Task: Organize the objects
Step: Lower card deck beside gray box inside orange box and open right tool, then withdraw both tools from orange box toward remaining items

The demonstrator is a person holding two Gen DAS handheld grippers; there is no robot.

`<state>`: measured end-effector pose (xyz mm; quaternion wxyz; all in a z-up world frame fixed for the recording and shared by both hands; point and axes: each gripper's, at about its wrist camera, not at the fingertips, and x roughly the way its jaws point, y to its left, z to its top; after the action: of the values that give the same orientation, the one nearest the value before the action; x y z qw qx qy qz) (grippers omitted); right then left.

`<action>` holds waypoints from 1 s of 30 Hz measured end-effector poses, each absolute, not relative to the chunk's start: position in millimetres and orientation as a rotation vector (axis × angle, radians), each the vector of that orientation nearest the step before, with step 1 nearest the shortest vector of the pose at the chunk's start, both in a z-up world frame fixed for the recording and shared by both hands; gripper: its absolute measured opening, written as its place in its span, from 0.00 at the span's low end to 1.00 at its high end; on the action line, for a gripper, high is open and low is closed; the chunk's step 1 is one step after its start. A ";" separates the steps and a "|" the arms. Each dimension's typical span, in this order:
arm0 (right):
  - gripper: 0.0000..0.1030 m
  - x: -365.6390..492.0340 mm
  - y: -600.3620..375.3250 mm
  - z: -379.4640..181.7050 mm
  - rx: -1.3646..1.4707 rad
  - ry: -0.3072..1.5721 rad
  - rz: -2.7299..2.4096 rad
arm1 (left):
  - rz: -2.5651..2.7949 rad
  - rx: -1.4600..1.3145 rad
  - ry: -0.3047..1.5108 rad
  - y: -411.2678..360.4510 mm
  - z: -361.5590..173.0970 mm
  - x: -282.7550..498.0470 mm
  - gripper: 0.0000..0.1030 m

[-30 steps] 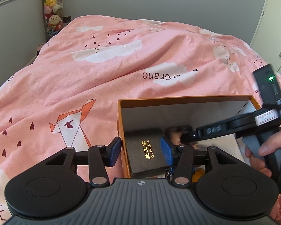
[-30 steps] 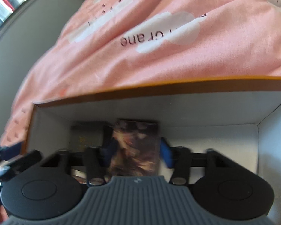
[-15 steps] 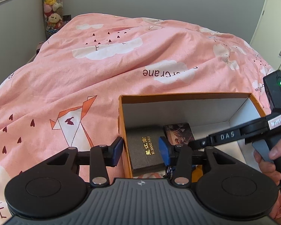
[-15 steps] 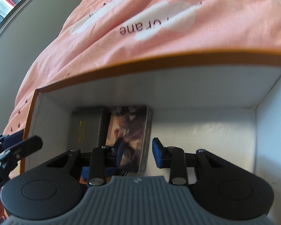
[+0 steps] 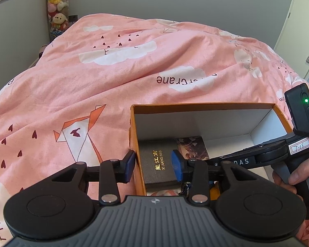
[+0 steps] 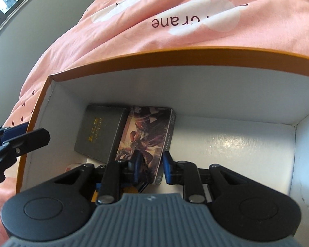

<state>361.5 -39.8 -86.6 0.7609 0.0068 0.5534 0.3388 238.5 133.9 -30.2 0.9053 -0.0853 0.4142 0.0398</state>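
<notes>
Cardboard, smooth and orange outside, matte white inside, forms the open rectangular box [image 5: 204, 106] resting on a soft pink quilt printed with white clouds [image 5: 113, 78]. Two small packs lie flat on the box floor, touching side by side in its left far corner: a matte black pack with gold lettering [image 5: 157, 164], and at its 3 o'clock a glossy pack printed with dark illustrated artwork [image 6: 146, 135].

The left gripper [image 5: 152, 165], black with blue rubber pads, straddles the box's left wall: one pad sits outside the orange wall, the other inside above the black pack. Its jaws have just been closing; the wall stands between them, and contact cannot be told.

The right gripper [image 6: 150, 166] (same build) hovers over the near end of the illustrated pack. Its jaws have just been closing too, yet stand apart with nothing gripped.

A person's hand [image 5: 294, 177] holds the right gripper's handle at 3 o'clock in the left wrist view.
</notes>
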 end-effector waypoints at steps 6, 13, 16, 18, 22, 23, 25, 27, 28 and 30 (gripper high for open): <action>0.27 350.8 -42.2 -69.4 0.001 1.160 0.736 | 0.094 -0.131 0.828 126.0 -18.7 229.8 0.42; 0.40 304.3 -65.9 -23.5 -0.083 0.984 0.765 | 0.053 -0.119 0.788 102.8 13.7 200.7 0.54; 0.55 282.5 -80.2 -6.9 -0.076 0.927 0.773 | 0.034 -0.108 0.793 93.7 22.0 182.9 0.56; 0.59 265.1 -91.7 2.4 -0.080 0.902 0.774 | 0.029 -0.109 0.803 89.2 24.1 168.4 0.58; 0.60 226.1 -109.8 10.3 -0.085 0.855 0.780 | 0.010 -0.133 0.856 81.9 17.0 139.1 0.59; 0.60 217.0 -113.7 10.3 -0.081 0.858 0.781 | 0.006 -0.143 0.876 80.1 13.4 132.0 0.59; 0.60 200.6 -120.0 8.0 -0.065 0.875 0.780 | -0.010 -0.161 0.916 76.9 6.2 117.8 0.59; 0.60 184.5 -125.2 4.5 -0.051 0.899 0.782 | -0.029 -0.164 0.951 72.6 -1.4 104.5 0.59; 0.60 176.7 -127.0 1.5 -0.045 0.910 0.780 | -0.041 -0.146 0.964 69.0 -4.8 97.9 0.59; 0.60 161.5 -128.5 -4.4 -0.043 0.927 0.776 | -0.056 -0.097 0.993 61.8 -11.3 84.3 0.59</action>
<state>161.5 -128.5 -4.4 0.8225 -0.0204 0.4358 0.3649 84.3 61.8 -11.3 0.8778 -0.0463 0.4760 -0.0267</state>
